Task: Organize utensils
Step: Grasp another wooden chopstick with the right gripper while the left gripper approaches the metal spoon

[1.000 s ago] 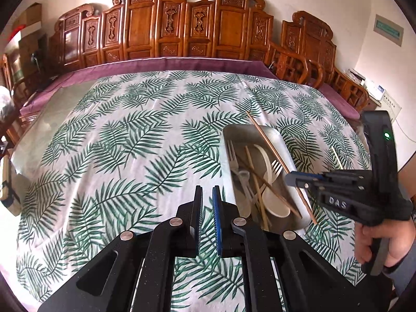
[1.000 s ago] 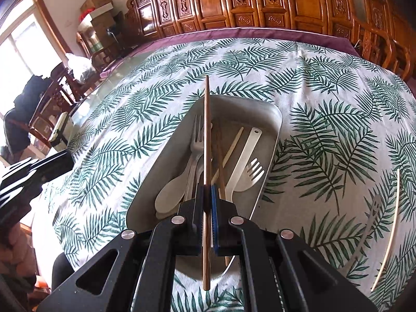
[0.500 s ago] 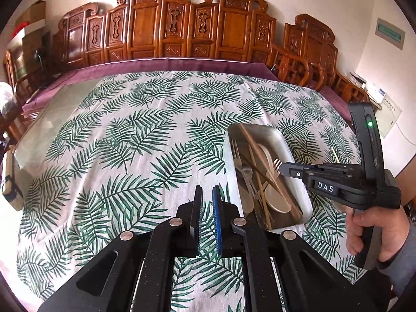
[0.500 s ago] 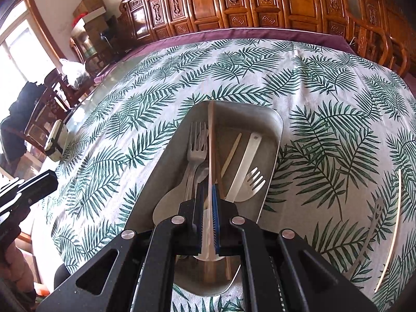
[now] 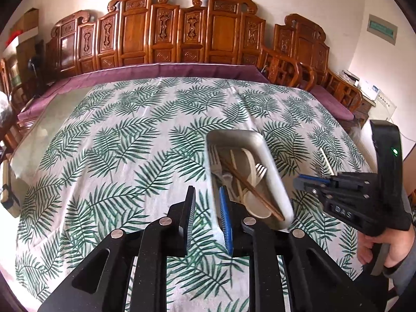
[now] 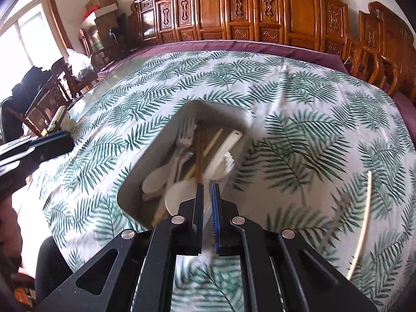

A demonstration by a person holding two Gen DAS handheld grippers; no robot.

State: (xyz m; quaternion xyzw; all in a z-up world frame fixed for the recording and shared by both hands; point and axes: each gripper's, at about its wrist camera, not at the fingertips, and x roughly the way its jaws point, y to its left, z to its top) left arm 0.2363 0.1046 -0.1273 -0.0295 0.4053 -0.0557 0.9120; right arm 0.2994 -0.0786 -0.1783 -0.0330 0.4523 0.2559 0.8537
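Two utensils are lying loose on the cloth while the tray (image 6: 244, 119) is holding the rest.
You are carrying the right gripper (image 6: 207, 189) with its fingers nearly pressed together and nothing between them, hovering over the tray's near end. The pale chopstick (image 6: 364, 221) and the faint fork (image 6: 338, 215) just beside it are waiting to its right, long axes running away from you, so the right hand looks nearer. The left gripper (image 5: 206, 197) is opening over bare cloth, nothing between its fingers. The right wrist view is showing both strays fully; the left wrist view is catching only the chopstick's tip (image 5: 326, 160) past the right gripper's body.
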